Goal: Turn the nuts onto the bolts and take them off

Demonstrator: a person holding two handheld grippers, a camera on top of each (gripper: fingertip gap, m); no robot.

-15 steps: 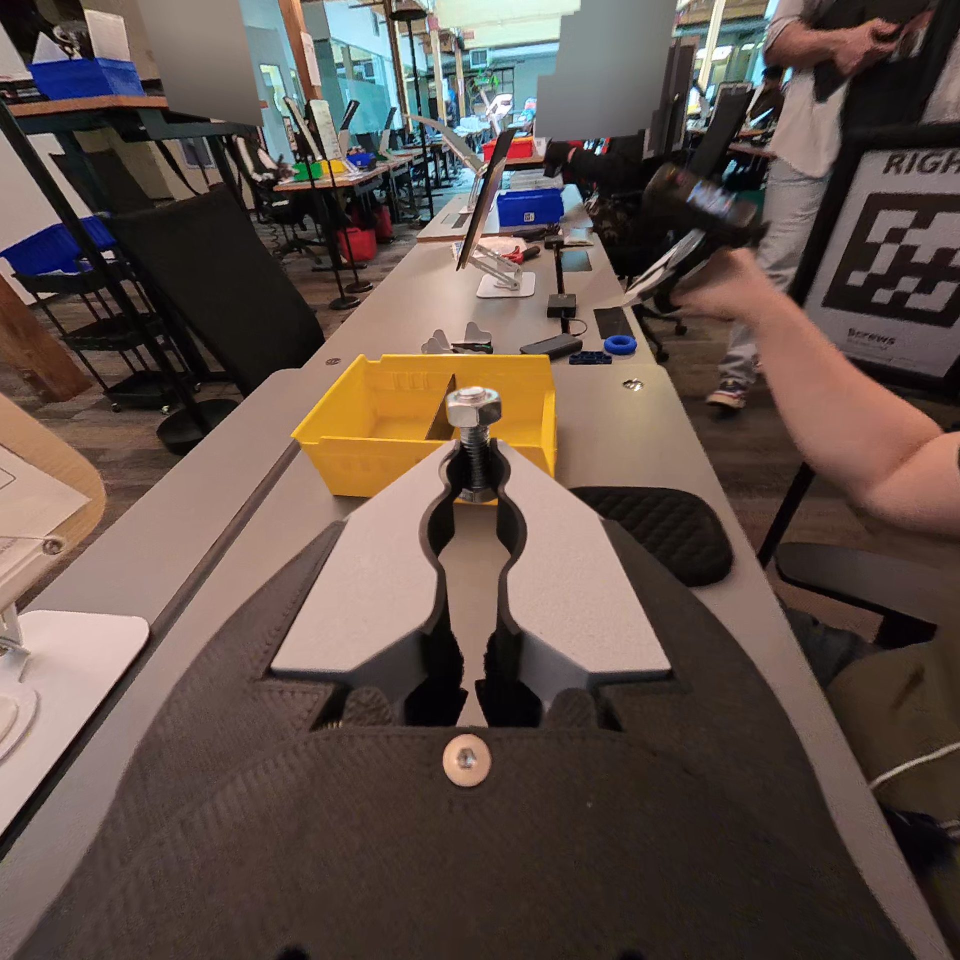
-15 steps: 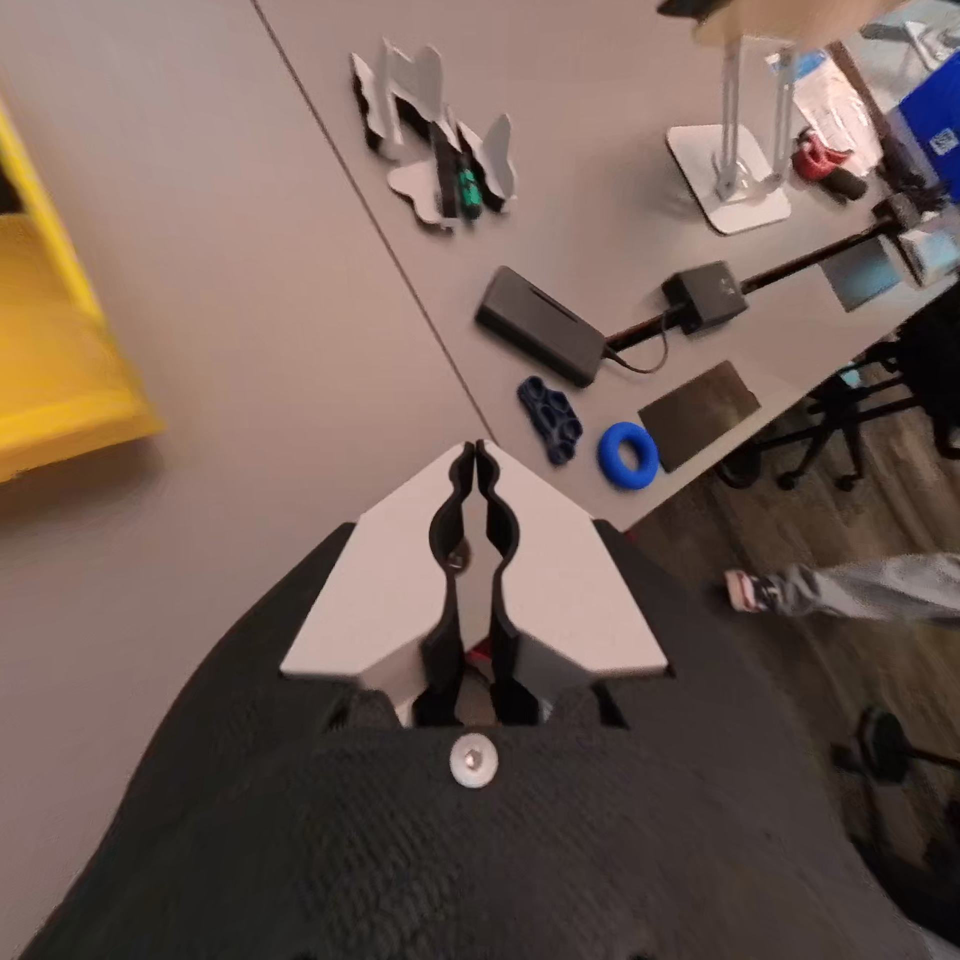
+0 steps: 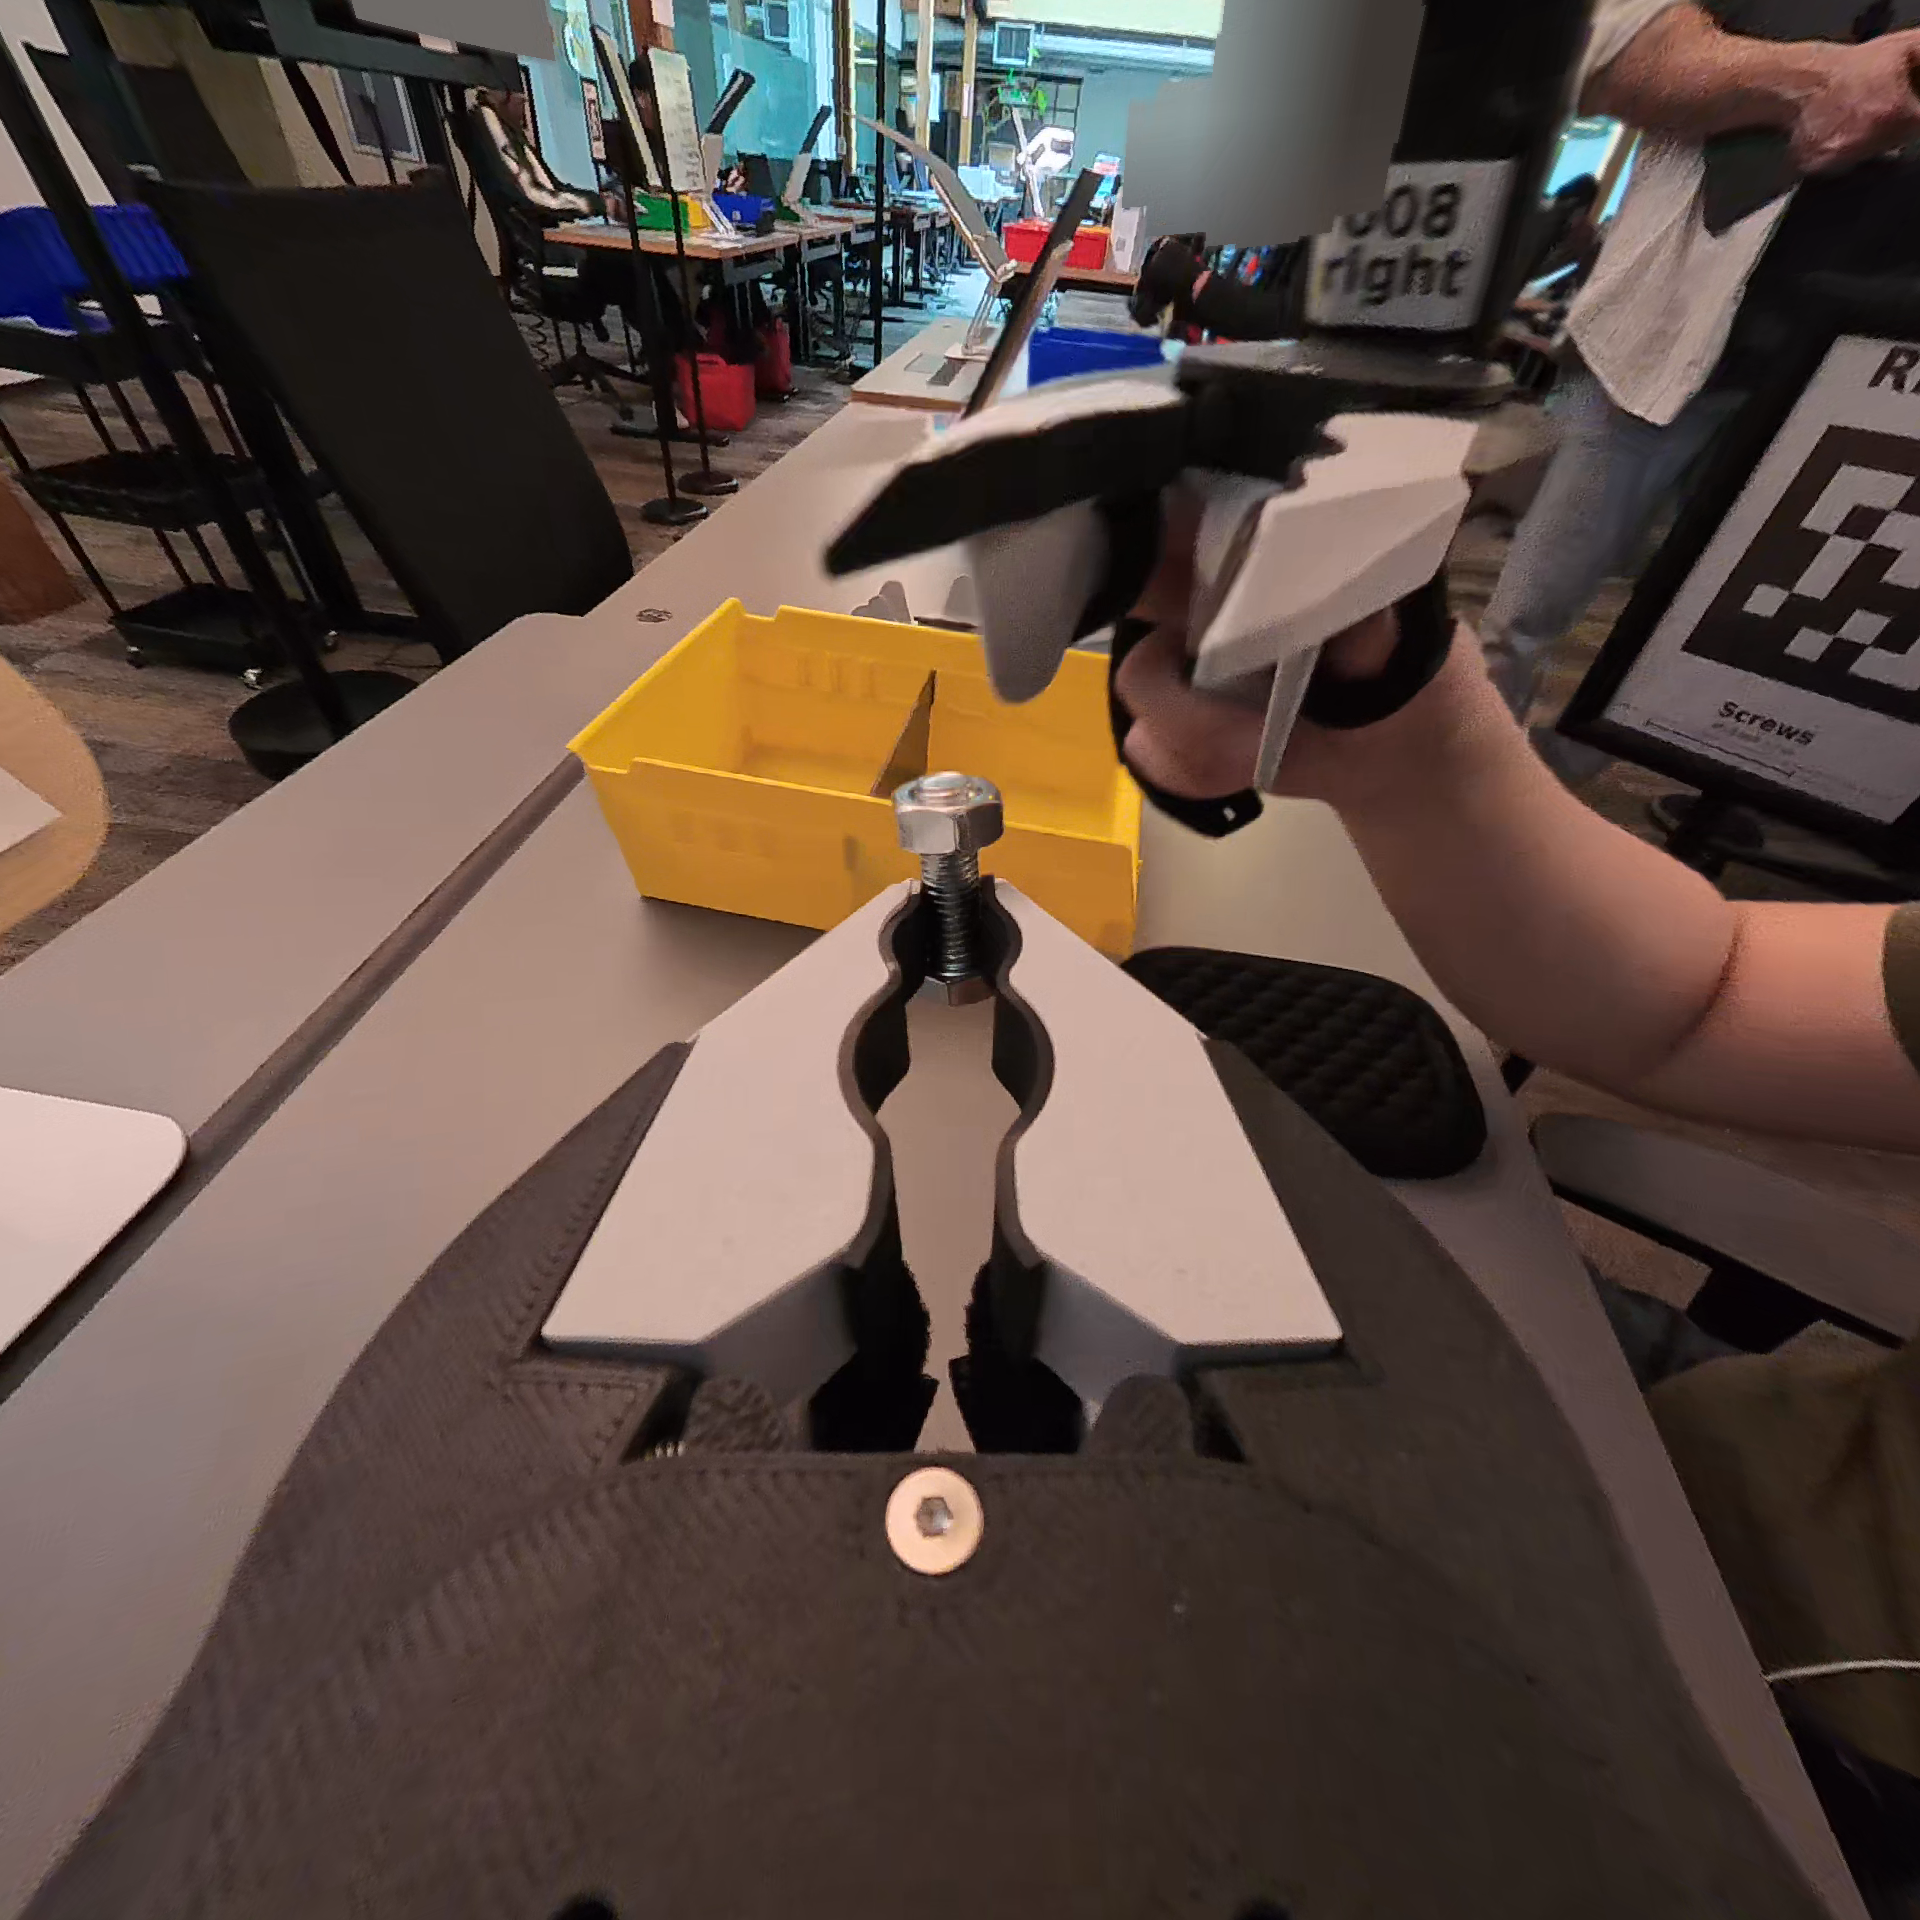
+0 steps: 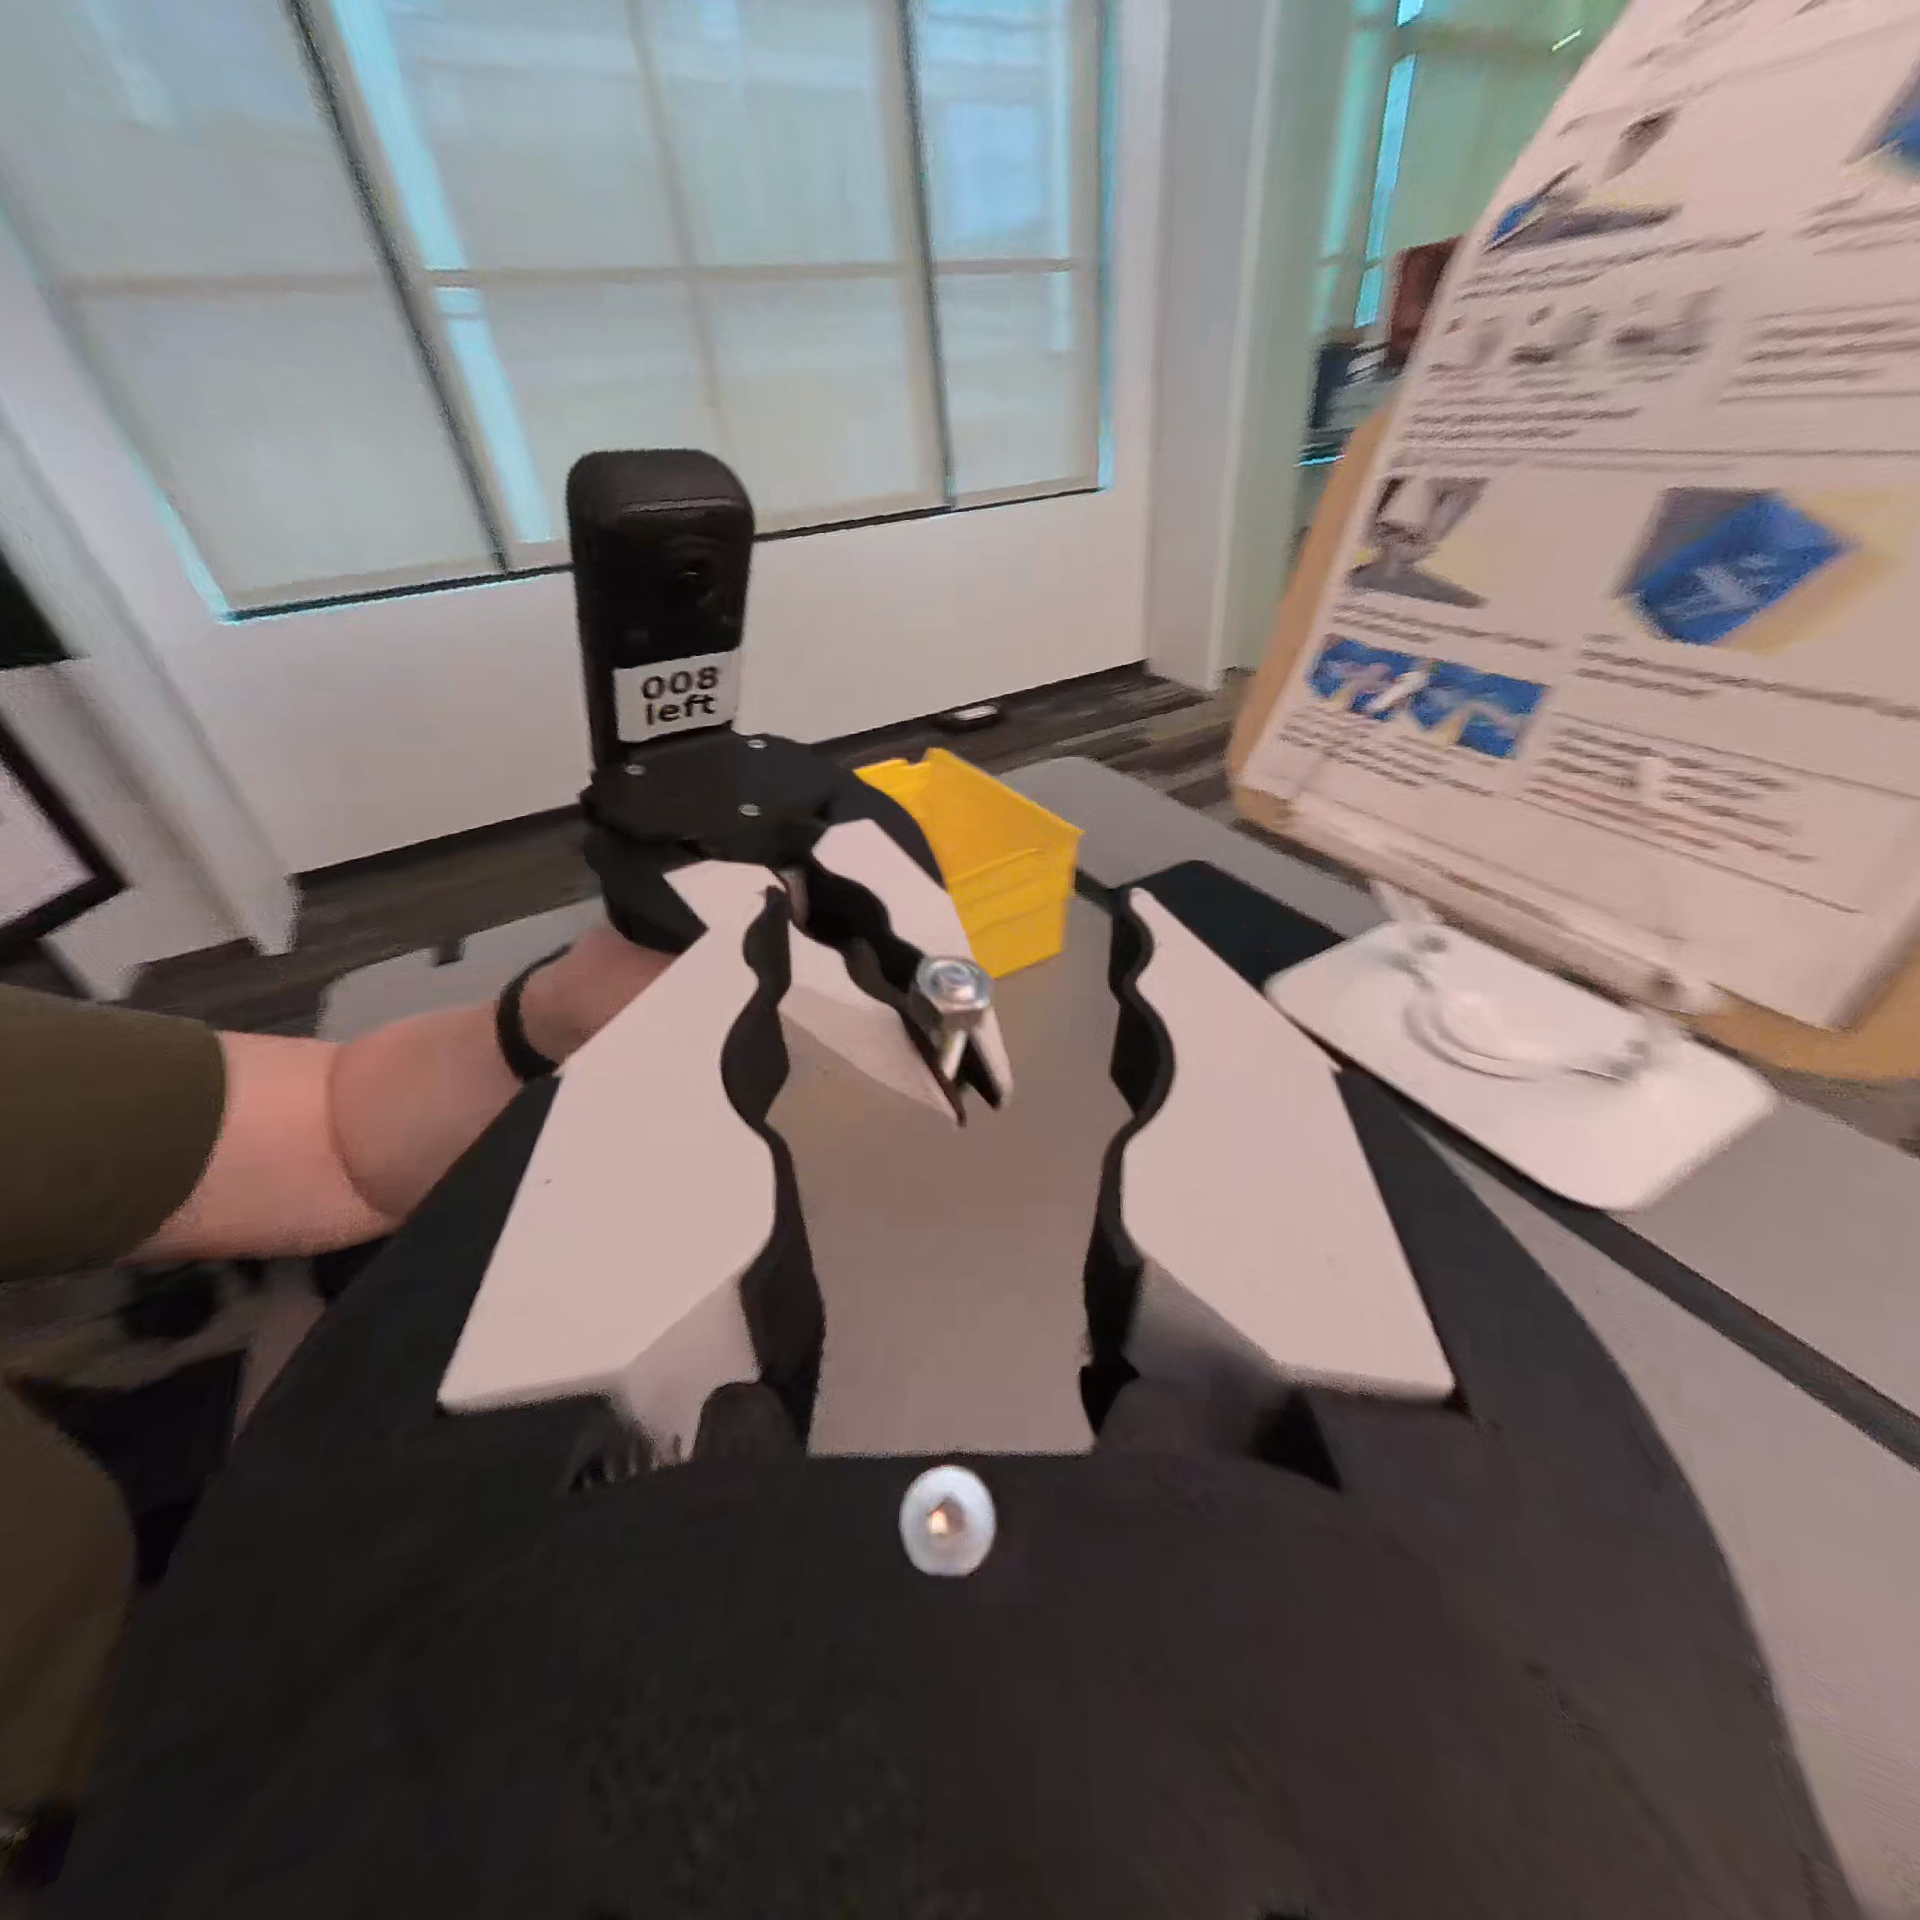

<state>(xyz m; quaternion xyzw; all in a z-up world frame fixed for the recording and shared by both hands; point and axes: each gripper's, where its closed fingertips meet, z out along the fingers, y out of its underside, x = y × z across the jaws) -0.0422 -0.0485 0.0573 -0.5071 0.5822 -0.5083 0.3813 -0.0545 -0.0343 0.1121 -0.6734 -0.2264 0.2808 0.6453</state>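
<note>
**Right gripper swings in toward the held bolt**

The left gripper (image 3: 951, 935) pinches the bolt (image 3: 949, 920) upright between its fingertips, the nut (image 3: 948, 816) sitting at the top, above them. Half a second ago the right gripper (image 4: 951, 1023) was pressed together over the table; now its fingers are spread wide, with the nut ahead between them, likely about to grasp and turn it.
</note>
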